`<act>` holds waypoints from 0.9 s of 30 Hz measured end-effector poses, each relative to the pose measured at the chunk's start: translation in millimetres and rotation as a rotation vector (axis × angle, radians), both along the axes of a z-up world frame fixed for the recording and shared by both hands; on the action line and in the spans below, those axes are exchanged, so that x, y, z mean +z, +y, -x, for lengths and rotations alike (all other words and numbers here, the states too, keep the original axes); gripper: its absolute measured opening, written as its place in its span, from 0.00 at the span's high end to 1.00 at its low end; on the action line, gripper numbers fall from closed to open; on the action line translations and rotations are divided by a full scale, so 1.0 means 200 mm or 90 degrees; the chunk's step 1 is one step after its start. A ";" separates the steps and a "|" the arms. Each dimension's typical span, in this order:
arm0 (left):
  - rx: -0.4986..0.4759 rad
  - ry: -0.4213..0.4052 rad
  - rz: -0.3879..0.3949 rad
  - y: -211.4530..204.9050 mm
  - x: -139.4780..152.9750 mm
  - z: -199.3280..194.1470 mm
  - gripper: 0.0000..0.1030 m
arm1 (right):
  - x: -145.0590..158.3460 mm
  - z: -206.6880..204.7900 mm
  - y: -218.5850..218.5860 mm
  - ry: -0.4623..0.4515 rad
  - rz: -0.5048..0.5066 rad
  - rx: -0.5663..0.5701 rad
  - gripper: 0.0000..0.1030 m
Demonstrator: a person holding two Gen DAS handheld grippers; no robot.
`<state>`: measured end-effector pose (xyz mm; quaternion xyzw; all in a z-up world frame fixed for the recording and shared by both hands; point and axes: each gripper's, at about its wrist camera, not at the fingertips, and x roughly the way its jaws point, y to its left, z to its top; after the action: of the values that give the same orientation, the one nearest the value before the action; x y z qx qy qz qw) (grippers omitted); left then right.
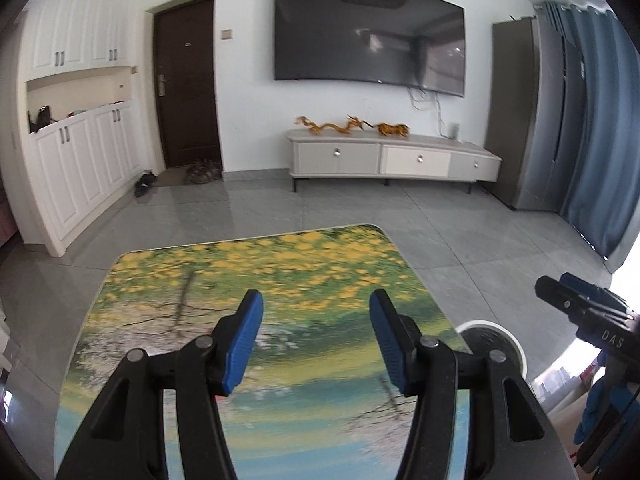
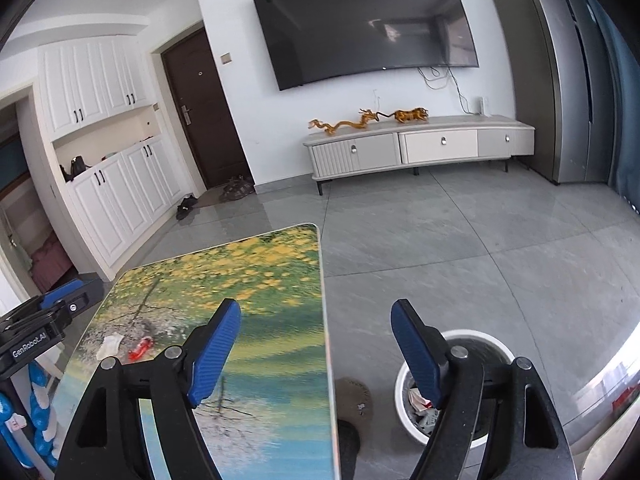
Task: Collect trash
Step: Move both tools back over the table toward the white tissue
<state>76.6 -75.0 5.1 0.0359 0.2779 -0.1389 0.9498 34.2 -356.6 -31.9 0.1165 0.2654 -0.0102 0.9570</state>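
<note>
A white crumpled paper scrap and a red wrapper lie on the left side of the flower-print table. A white trash bin with scraps inside stands on the floor right of the table; its rim shows in the left wrist view. My left gripper is open and empty above the table. My right gripper is open and empty, spanning the table's right edge and the bin. Each gripper shows in the other's view: the right one, the left one.
A TV cabinet stands under a wall TV. White cupboards and a dark door are at left, with shoes on the grey tile floor. A tall grey cabinet and blue curtains are at right.
</note>
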 end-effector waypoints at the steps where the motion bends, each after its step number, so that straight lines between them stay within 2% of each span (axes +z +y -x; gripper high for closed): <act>1: 0.005 -0.003 0.004 0.03 0.00 0.01 0.42 | 0.01 0.00 0.03 -0.002 0.004 0.003 0.23; 6: 0.040 -0.016 0.022 0.20 0.01 0.03 0.37 | 0.06 -0.04 0.17 0.000 0.035 0.022 0.21; 11: 0.069 -0.005 0.041 0.36 -0.04 0.01 0.37 | 0.07 -0.07 0.29 0.006 0.058 0.040 0.17; 15: 0.087 0.005 0.053 0.48 -0.08 0.00 0.37 | 0.06 -0.10 0.39 0.016 0.071 0.059 0.17; 27: 0.124 0.032 0.076 0.71 -0.19 -0.04 0.37 | 0.03 -0.20 0.62 0.036 0.102 0.113 0.17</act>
<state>84.2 66.5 -32.0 -0.0514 0.2950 -0.0627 0.9520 73.8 -232.3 -25.7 0.0150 0.2996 0.0500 0.9526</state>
